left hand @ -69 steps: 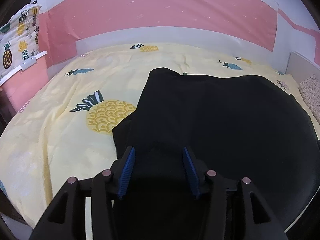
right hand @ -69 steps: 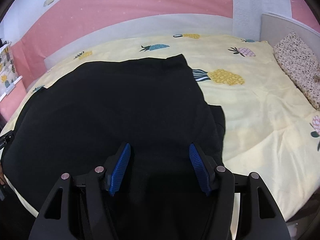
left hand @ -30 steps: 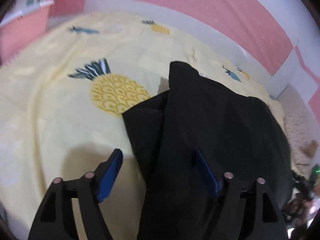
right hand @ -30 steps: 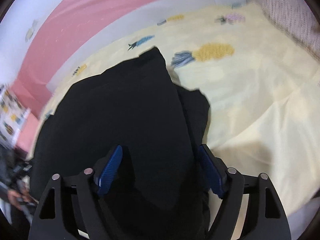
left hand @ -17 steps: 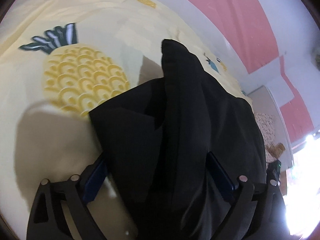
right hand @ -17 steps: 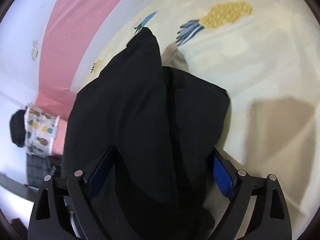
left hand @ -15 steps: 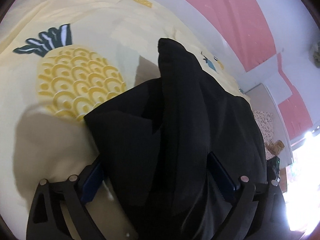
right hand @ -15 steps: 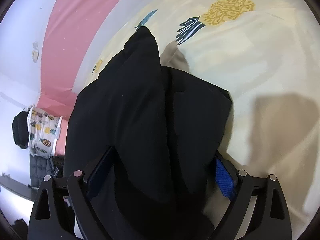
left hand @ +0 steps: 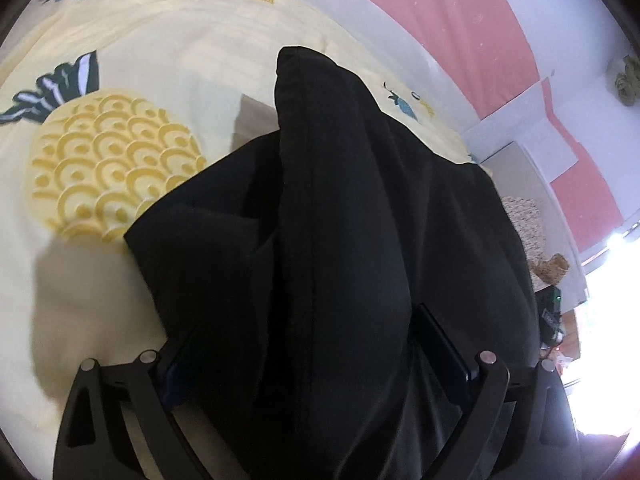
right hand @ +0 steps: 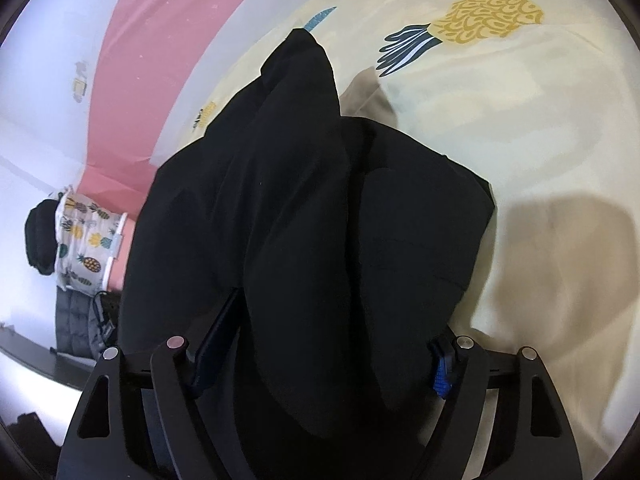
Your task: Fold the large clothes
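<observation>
A large black garment (left hand: pixel 344 216) lies folded on a yellow pineapple-print bed sheet (left hand: pixel 120 60). In the left wrist view my left gripper (left hand: pixel 312 344) is open, its blue-padded fingers spread wide on either side of a thick bunch of the black cloth. In the right wrist view the same garment (right hand: pixel 320 208) bulges up between the wide-spread fingers of my right gripper (right hand: pixel 320 344), which is also open. The cloth hides most of the pads on both grippers, so I cannot tell whether they touch it.
The bed sheet (right hand: pixel 540 128) stretches to the right of the garment. A pink and white wall (left hand: pixel 460 20) runs behind the bed. A pineapple-print hanging organiser (right hand: pixel 80 236) is at the left, a speckled pillow (left hand: pixel 524 220) at the right.
Both grippers have dropped low and moved forward over the garment's near corners. Their fingers have spread wider, and the black cloth now bunches up between them.
</observation>
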Available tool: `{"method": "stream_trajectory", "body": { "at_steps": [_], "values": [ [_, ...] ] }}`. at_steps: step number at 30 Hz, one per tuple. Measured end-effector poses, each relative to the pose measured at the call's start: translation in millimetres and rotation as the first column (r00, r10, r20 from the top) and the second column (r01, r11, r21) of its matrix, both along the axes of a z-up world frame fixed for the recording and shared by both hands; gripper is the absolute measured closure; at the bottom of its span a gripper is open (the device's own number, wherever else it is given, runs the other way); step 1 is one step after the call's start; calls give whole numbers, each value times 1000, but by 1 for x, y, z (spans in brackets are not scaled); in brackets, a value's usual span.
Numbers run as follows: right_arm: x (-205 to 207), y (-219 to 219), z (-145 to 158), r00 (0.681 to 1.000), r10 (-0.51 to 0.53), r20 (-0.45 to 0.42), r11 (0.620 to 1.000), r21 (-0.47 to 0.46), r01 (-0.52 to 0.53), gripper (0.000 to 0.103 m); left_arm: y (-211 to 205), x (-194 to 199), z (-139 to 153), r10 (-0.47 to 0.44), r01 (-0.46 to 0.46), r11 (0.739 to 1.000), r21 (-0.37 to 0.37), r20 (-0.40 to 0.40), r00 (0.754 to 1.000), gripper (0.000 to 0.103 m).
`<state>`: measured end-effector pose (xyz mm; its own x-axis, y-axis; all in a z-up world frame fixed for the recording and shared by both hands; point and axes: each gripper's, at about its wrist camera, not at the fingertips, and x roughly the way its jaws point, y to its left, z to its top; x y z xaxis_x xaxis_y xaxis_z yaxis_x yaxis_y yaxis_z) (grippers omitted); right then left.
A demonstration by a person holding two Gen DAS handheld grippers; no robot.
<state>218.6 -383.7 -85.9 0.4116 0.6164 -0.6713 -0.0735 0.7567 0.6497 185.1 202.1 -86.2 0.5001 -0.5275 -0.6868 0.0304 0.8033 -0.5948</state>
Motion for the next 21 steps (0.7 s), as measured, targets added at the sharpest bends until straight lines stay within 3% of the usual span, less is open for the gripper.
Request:
{"method": "stream_trajectory", "body": {
  "at_steps": [4, 7, 9, 11, 14, 21],
  "values": [
    [-7, 2, 5, 1000, -18, 17, 1000, -20, 18, 41, -13, -3, 6, 22, -22, 997, 75, 6, 1000, 13],
    [-14, 12, 17, 998, -37, 42, 997, -59, 39, 53, -29, -5, 21, 42, -46, 984, 170, 23, 999, 32],
    [-17, 17, 24, 998, -43, 54, 995, -92, 48, 58, -46, -9, 36, 43, -55, 963, 263, 49, 998, 51],
    [-21, 21, 33, 996, -54, 70, 991, -115, 62, 63, -63, -12, 51, 47, -67, 941, 332, 70, 996, 60],
    [-31, 17, 49, 992, -69, 107, 989, -121, 82, 67, -67, -20, 70, 71, -102, 941, 321, 107, 992, 67],
    [-40, 28, 93, 976, -48, 211, 989, -128, 76, 68, -65, -38, 118, 64, -125, 951, 282, 215, 974, 69]
  ]
}}
